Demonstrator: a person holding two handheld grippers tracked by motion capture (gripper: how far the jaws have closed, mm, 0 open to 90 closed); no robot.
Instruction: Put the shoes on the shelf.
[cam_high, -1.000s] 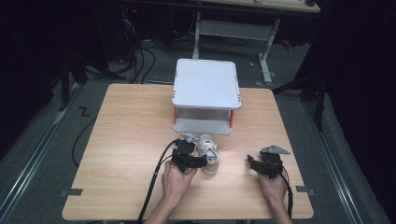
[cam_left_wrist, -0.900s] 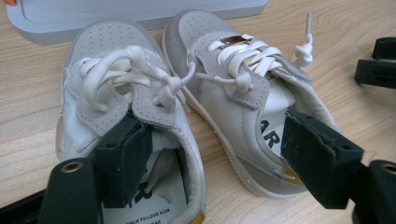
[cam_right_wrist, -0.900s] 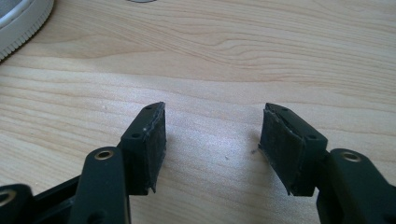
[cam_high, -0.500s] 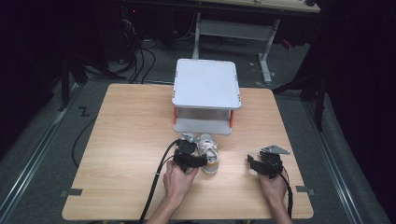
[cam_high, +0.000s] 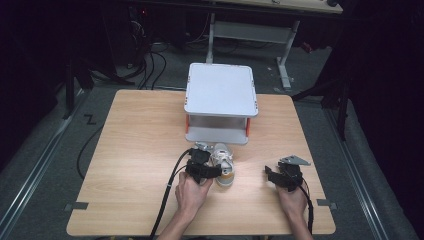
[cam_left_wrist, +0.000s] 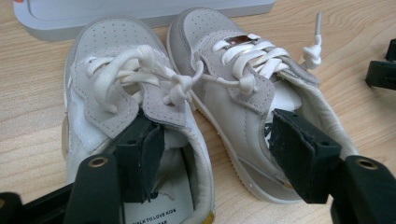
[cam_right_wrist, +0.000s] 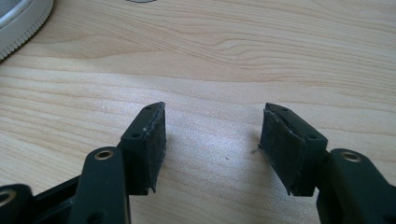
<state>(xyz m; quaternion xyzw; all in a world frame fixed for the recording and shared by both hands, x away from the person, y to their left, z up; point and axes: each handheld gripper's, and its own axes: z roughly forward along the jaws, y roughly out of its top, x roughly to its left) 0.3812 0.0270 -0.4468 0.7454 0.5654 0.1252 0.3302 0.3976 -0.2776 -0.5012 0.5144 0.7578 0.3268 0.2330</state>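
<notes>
- Two small white sneakers (cam_left_wrist: 196, 107) sit side by side on the wooden table (cam_high: 130, 150), just in front of the grey raised stand (cam_high: 221, 90).
- Over on my left, my left gripper (cam_left_wrist: 215, 154) has just been closing its jaws, though neither hand nor shoes have shifted on the table since a second ago.
- One pad (cam_left_wrist: 140, 158) is down inside the left shoe (cam_left_wrist: 116, 93); the other (cam_left_wrist: 299, 154) is in the right shoe (cam_left_wrist: 233, 70), so both inner collars stand between the jaws.
- Not yet a grip, as I read it: the pads are partly spread and I cannot see them pressing the collars together. More closing should pinch the pair for one lift.
- Farther right, my right gripper (cam_right_wrist: 210, 144) rests with jaws spread wide over bare wood, nothing between them, well apart from the shoes.
</notes>
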